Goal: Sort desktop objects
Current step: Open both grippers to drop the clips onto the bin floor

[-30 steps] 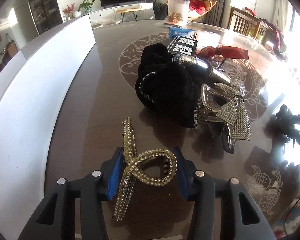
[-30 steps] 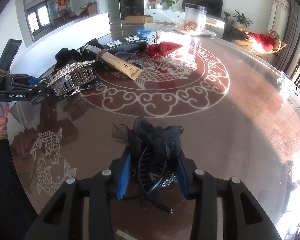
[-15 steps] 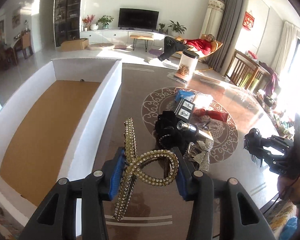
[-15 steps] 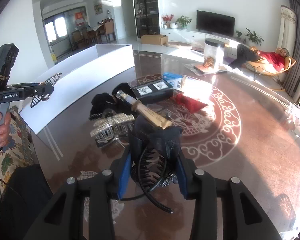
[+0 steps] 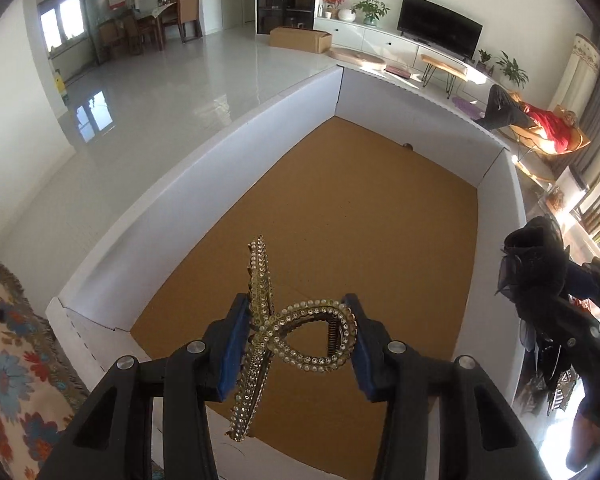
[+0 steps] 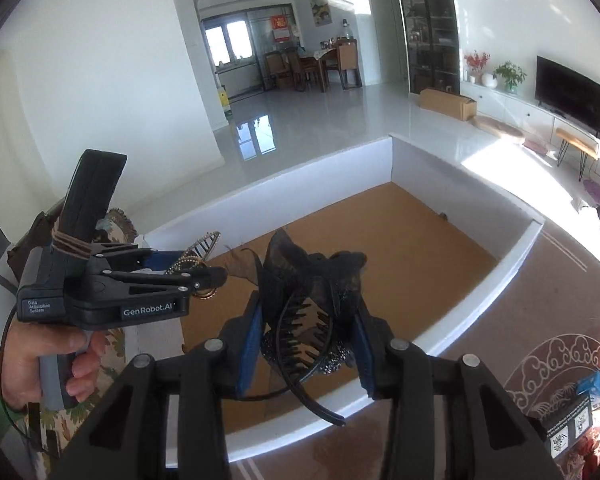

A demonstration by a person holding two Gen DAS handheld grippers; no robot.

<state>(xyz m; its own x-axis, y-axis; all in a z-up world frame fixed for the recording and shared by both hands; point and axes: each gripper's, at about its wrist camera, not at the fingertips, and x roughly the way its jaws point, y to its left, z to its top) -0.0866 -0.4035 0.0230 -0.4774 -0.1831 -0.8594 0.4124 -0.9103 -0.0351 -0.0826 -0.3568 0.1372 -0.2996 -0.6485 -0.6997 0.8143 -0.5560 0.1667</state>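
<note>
My left gripper (image 5: 296,340) is shut on a gold rhinestone hair claw (image 5: 278,336) and holds it in the air above the near end of a white-walled box with a brown cardboard floor (image 5: 340,216). My right gripper (image 6: 306,340) is shut on a black lace hair claw (image 6: 308,292) and holds it above the box's near wall (image 6: 380,384). The left gripper with the gold claw shows in the right wrist view (image 6: 204,276), left of the black claw. The right gripper with the black claw shows in the left wrist view (image 5: 540,280), at the box's right wall.
The box floor holds only a small dark speck (image 5: 407,145) by the far wall. The brown patterned table (image 6: 548,280) lies right of the box, with a black packet (image 6: 568,428) and a blue packet (image 6: 594,388) on it. A floral cushion (image 5: 12,360) is at left.
Both grippers have lifted their hair claws off the table and swung left. They now hang over the white box; the pile of table objects has left the left wrist view.
</note>
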